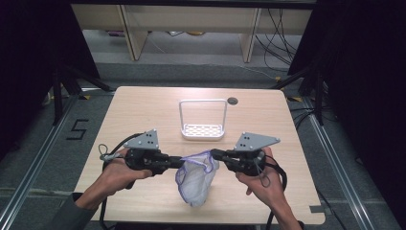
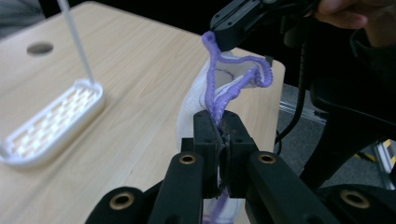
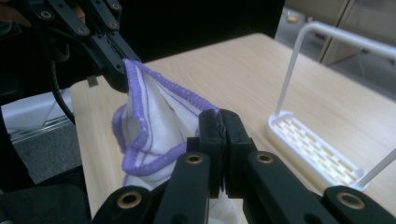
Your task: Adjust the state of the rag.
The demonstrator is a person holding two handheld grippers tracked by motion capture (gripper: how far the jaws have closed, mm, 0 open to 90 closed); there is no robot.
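A white cloth with a purple stitched edge (image 1: 194,177) hangs between my two grippers above the near middle of the table. My left gripper (image 1: 178,162) is shut on the cloth's left edge; in the left gripper view its jaws pinch the purple hem (image 2: 219,105). My right gripper (image 1: 214,154) is shut on the right edge; the right gripper view has the cloth (image 3: 154,126) bunched just beyond the closed jaws. The cloth's lower part sags onto the tabletop.
A white rack with a slotted base and a tall wire handle (image 1: 202,130) stands behind the cloth, mid-table. A round cable hole (image 1: 232,100) lies at the far edge. The wooden table (image 1: 134,110) sits on a grey floor with black frames on both sides.
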